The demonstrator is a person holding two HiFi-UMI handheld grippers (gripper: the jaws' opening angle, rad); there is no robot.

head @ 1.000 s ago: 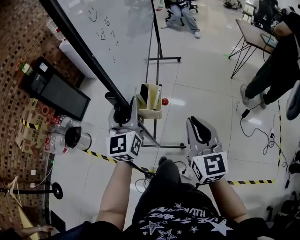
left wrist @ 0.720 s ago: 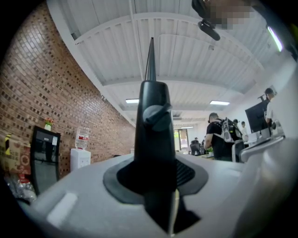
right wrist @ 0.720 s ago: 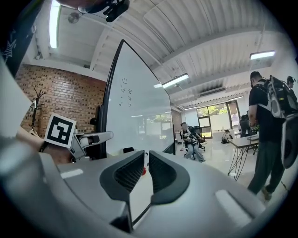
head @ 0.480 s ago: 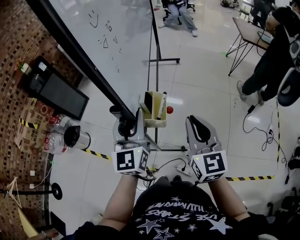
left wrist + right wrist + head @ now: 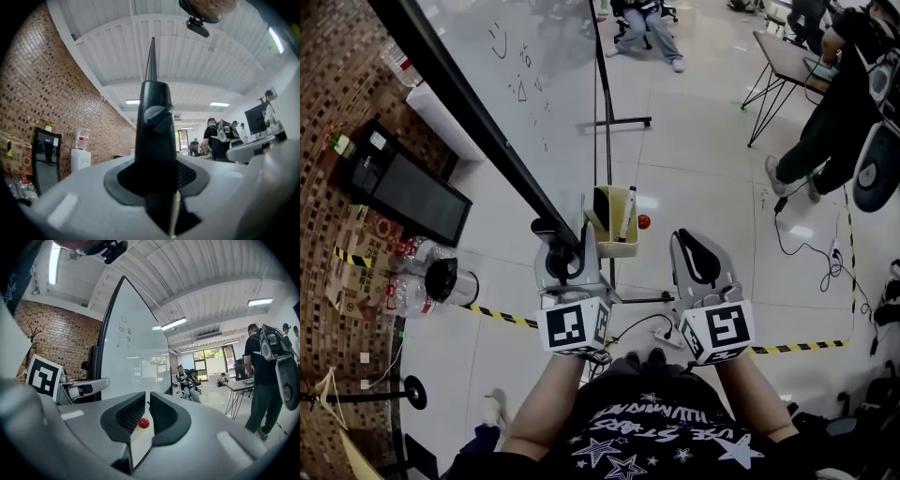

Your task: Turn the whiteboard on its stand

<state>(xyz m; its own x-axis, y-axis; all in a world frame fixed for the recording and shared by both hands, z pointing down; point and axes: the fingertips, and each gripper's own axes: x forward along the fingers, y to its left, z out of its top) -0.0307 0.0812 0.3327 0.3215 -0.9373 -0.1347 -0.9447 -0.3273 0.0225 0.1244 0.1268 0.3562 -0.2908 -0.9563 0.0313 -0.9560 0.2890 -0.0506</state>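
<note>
Clamping the whiteboard's black frame edge (image 5: 478, 127), the left gripper (image 5: 561, 248) has its jaws pressed on both sides of the bar, which rises toward 12 o'clock through the left gripper view. From that grip the whiteboard (image 5: 544, 66) runs toward 11 o'clock in the head view, its white face bearing small marker doodles. A beige marker tray (image 5: 614, 223) sits at 2 o'clock of the left gripper, with a red knob (image 5: 644, 222) just beside it. At 3 o'clock, apart from the board, the right gripper (image 5: 698, 253) holds nothing, its jaws drawn almost together. The stand's pole (image 5: 605, 103) stands at 12 o'clock.
</note>
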